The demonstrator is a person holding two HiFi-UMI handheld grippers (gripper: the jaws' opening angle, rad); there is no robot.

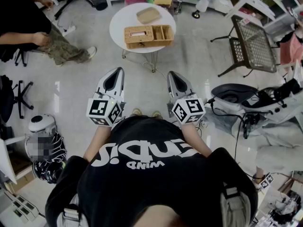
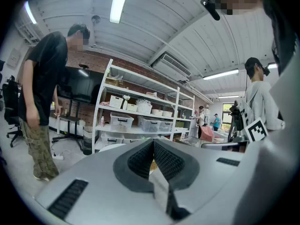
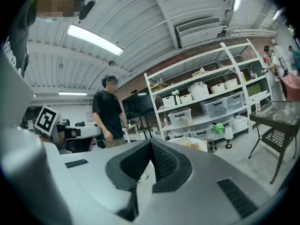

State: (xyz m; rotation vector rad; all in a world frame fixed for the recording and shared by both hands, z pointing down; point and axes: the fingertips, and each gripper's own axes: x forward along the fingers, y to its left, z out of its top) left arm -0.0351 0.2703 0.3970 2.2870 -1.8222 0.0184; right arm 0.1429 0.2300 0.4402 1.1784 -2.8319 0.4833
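I hold both grippers side by side at waist height above the pale floor, pointing ahead at a round white table (image 1: 118,28). My left gripper (image 1: 117,72) is shut, its black ribbed pads (image 2: 140,159) meeting with nothing between them. My right gripper (image 1: 172,74) is likewise shut and empty, pads (image 3: 161,161) pressed together. A wicker box with compartments (image 1: 147,36) and a flat wooden lid (image 1: 148,15) lie on the table, well beyond both grippers. Neither gripper touches anything.
A black mesh chair (image 1: 253,44) stands at the right, with cables and gear (image 1: 246,105) below it. A person sits at far left (image 1: 28,32). White shelving with bins (image 2: 140,116) lines the brick wall; someone stands near it (image 3: 108,111).
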